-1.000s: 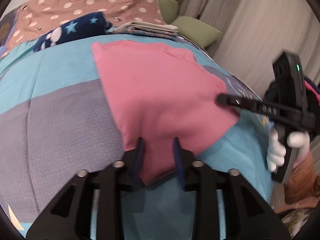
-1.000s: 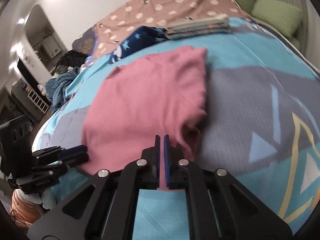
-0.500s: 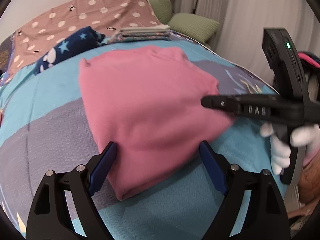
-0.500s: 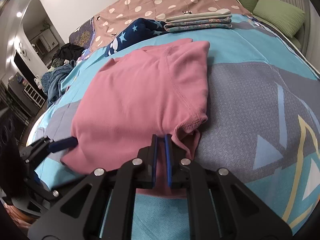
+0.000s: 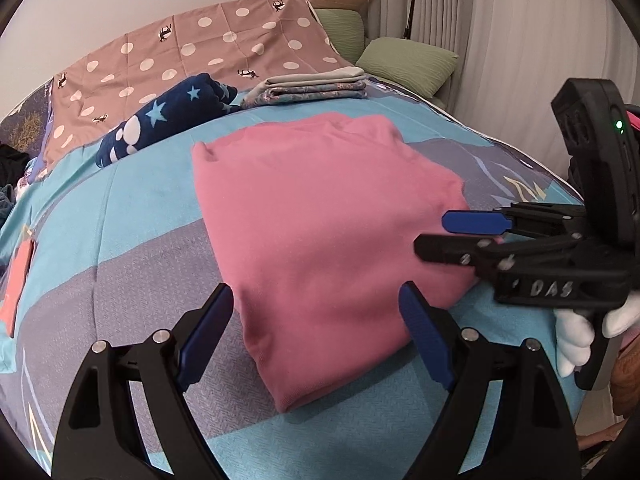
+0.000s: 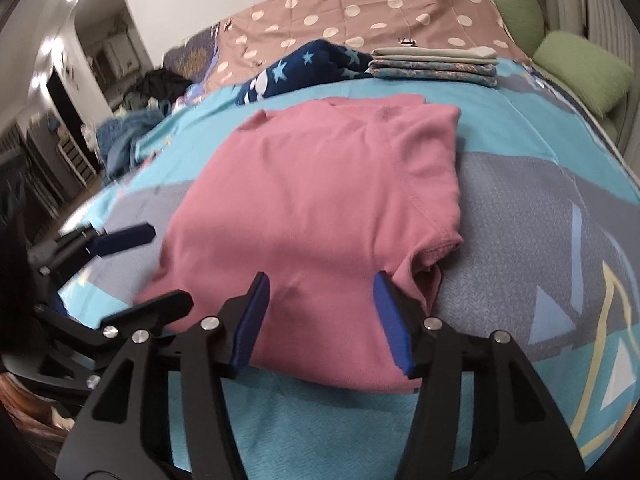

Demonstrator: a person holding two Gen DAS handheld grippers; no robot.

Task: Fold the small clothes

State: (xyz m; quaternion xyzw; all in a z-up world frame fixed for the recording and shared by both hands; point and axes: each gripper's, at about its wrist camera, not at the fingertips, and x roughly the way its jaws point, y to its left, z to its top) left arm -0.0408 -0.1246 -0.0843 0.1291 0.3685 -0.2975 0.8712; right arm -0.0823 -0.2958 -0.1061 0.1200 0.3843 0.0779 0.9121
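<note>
The pink T-shirt [image 5: 332, 240] lies folded on the bedspread [image 5: 140, 220], released. Left gripper [image 5: 316, 340] stands wide apart; right gripper [image 6: 320, 320], jaws just opened, holds nothing. Next: regrasp an edge for another fold.

Raised letters reading "DAS" mark the black body of the right tongs [image 5: 460, 236], seen from the left wrist. No other lettering can be read in either view.
</note>
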